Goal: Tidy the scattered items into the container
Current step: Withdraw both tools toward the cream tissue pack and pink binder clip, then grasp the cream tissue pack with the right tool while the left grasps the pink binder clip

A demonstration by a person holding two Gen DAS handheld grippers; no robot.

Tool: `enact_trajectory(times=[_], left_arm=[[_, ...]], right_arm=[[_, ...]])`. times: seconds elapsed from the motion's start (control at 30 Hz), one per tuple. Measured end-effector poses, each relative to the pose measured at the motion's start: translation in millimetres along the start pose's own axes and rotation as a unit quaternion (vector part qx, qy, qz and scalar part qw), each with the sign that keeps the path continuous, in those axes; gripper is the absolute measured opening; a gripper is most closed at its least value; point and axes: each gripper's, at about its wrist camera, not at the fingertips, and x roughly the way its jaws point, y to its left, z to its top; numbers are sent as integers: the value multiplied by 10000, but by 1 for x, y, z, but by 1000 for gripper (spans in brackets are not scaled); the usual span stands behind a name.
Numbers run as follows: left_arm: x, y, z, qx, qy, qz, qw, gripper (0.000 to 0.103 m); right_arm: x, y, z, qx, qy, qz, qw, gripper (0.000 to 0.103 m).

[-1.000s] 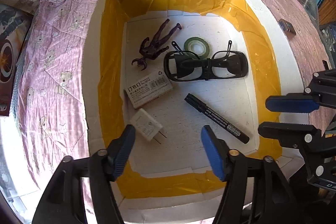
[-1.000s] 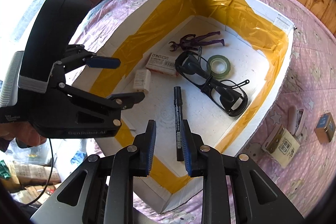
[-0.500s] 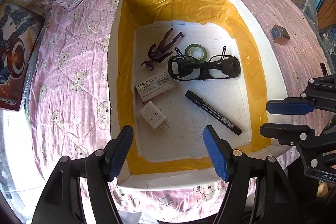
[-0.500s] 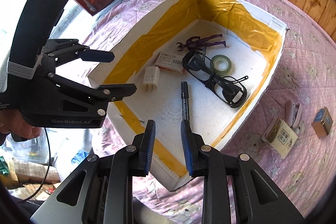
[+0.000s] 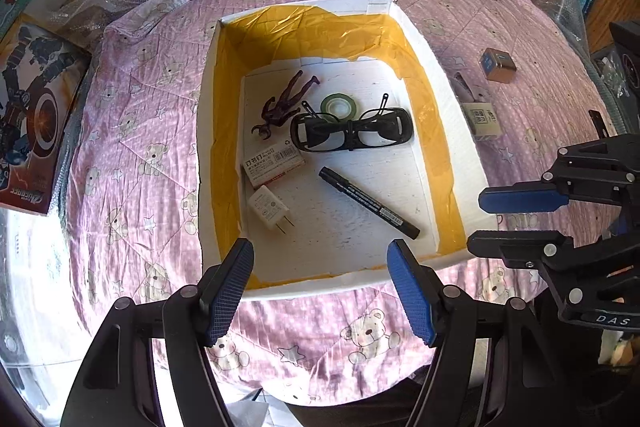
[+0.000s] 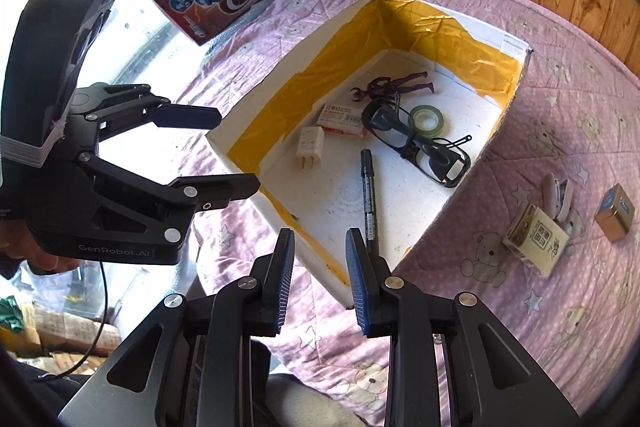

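Both grippers drawn back from the white box (image 5: 448, 95) since a second ago, left gripper (image 5: 320, 287) wide apart and empty, right gripper (image 6: 319, 275) slightly parted and empty, box ahead holding glasses (image 5: 352, 134) and marker (image 5: 368, 202), beige carton (image 6: 536, 241) lying outside, right of the right gripper.

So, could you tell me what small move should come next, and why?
Probably swing the right hand-held gripper, open and empty, toward the beige box on the quilt. It lies outside the container, beside a small stapler and a metal tin, on that gripper's side.
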Motion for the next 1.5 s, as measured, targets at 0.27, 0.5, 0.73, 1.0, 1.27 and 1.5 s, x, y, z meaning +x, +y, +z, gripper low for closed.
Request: enact_trajectory(times=[0.27,0.5,0.73,1.0,1.27,1.5], left_arm=[[-38,-45,-24,323,-690,-535,9957,70],[-52,-102,-41,812,-1084,-1125,9844,70],[-13,-151,-43,837,-889,-1707,9777,70],[53,-180,-26,120,-603,-1862,9806,70],[109,-189,-14,-487,-511,-1336,9885,70],[152,-180,-19,-955,-109,-1294,9869,70]], right_arm=[[-31,-17,-29,98,-279,160,9994,29],[-45,-76,-58,796,-442,-21,9958,29],[-39,-140,-95,1633,-492,-120,9853,36],[-25,-179,-94,1997,-645,-194,9775,48],[9,-232,-69,2201,-680,-457,9720,53],[36,-260,-65,2230,-666,-259,9722,53]])
